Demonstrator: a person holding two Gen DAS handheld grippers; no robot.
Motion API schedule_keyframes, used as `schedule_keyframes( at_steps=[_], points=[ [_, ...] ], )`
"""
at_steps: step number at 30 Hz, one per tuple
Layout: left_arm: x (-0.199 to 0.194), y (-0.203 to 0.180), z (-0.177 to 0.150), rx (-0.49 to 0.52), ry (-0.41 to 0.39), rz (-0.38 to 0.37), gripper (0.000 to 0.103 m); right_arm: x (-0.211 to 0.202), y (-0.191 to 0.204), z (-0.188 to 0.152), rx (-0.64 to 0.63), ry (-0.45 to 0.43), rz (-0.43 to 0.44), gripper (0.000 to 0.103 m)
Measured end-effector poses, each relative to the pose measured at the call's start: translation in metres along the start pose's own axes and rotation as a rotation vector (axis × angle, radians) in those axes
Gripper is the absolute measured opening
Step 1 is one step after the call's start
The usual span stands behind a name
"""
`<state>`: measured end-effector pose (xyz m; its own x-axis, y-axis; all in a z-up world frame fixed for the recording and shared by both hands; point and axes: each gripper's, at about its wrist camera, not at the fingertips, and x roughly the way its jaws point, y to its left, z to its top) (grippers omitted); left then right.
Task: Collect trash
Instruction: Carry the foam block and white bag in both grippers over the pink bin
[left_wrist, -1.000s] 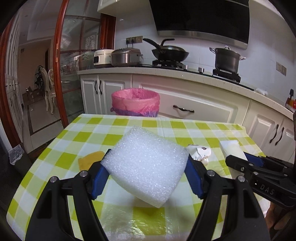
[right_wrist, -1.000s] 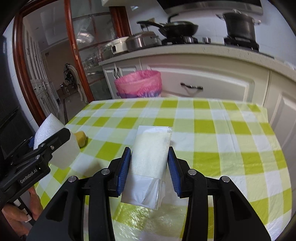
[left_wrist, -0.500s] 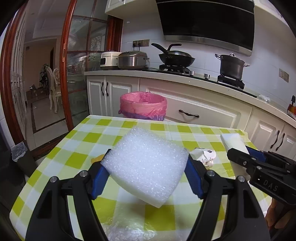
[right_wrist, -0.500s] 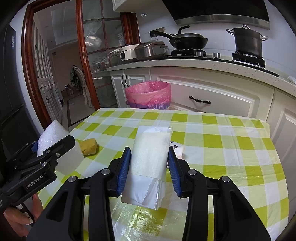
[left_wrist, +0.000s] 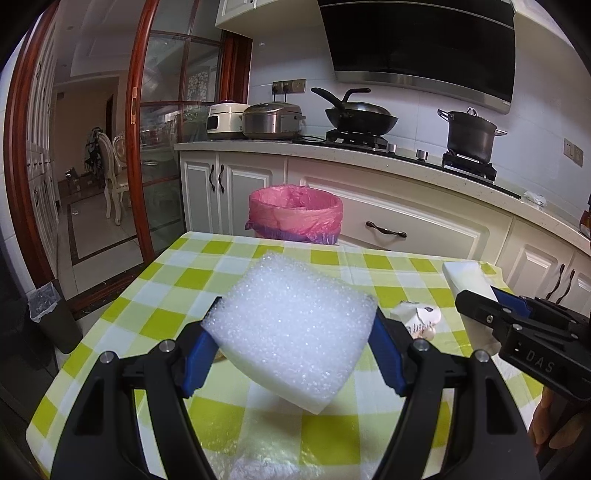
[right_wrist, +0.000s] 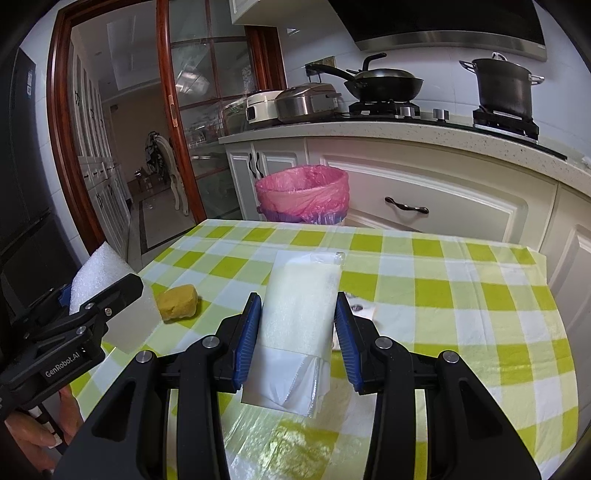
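Note:
My left gripper is shut on a white foam block, held above the checked table. In the right wrist view that same foam block and left gripper show at the left edge. My right gripper is shut on a white foam pad in a clear plastic bag, also lifted off the table. A bin with a pink liner stands on the floor beyond the table's far edge. On the table lie a yellow sponge-like lump and a crumpled white wrapper.
A green and white checked tablecloth covers the table, with clear plastic film near the front. Cabinets and a counter with pans and cookers run behind. A glass sliding door and a small dark bin are at the left.
Both grippers have risen a little with their loads, and the views now look higher across the table toward the pink bin. Both grips are unchanged.

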<state>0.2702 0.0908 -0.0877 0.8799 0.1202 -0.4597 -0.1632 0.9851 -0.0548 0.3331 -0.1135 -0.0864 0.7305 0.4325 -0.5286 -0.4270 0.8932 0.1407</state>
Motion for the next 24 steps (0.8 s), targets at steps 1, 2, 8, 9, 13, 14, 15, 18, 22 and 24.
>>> schedule_keyframes(
  at_steps=[1,2,8,9,13,14,15,18,22,24],
  points=[
    [0.003,0.000,0.003,0.003,0.001,-0.001,0.071,0.002,-0.001,0.002,-0.002,-0.002,0.002,0.039],
    [0.006,0.000,0.007,0.004,0.000,-0.002,0.071,0.005,-0.003,0.007,-0.003,-0.006,0.004,0.039],
    [0.042,0.005,0.058,0.020,-0.020,-0.022,0.071,0.038,-0.013,0.048,-0.028,-0.032,0.025,0.039],
    [0.050,0.006,0.068,0.021,-0.021,-0.027,0.071,0.048,-0.016,0.059,-0.027,-0.035,0.031,0.039],
    [0.091,0.008,0.112,0.049,-0.034,-0.031,0.071,0.083,-0.024,0.095,-0.059,-0.040,0.035,0.039],
    [0.105,0.009,0.123,0.060,-0.039,-0.029,0.071,0.097,-0.027,0.108,-0.066,-0.041,0.046,0.039],
    [0.121,0.011,0.133,0.066,-0.035,-0.035,0.071,0.110,-0.031,0.121,-0.072,-0.035,0.067,0.039],
    [0.165,0.019,0.160,0.052,-0.020,-0.039,0.071,0.146,-0.040,0.154,-0.082,-0.035,0.092,0.039],
    [0.220,0.028,0.193,0.038,-0.015,-0.032,0.071,0.193,-0.048,0.188,-0.103,-0.034,0.097,0.039],
    [0.250,0.031,0.209,0.045,-0.022,-0.031,0.071,0.222,-0.054,0.203,-0.103,-0.032,0.105,0.039]
  ],
)
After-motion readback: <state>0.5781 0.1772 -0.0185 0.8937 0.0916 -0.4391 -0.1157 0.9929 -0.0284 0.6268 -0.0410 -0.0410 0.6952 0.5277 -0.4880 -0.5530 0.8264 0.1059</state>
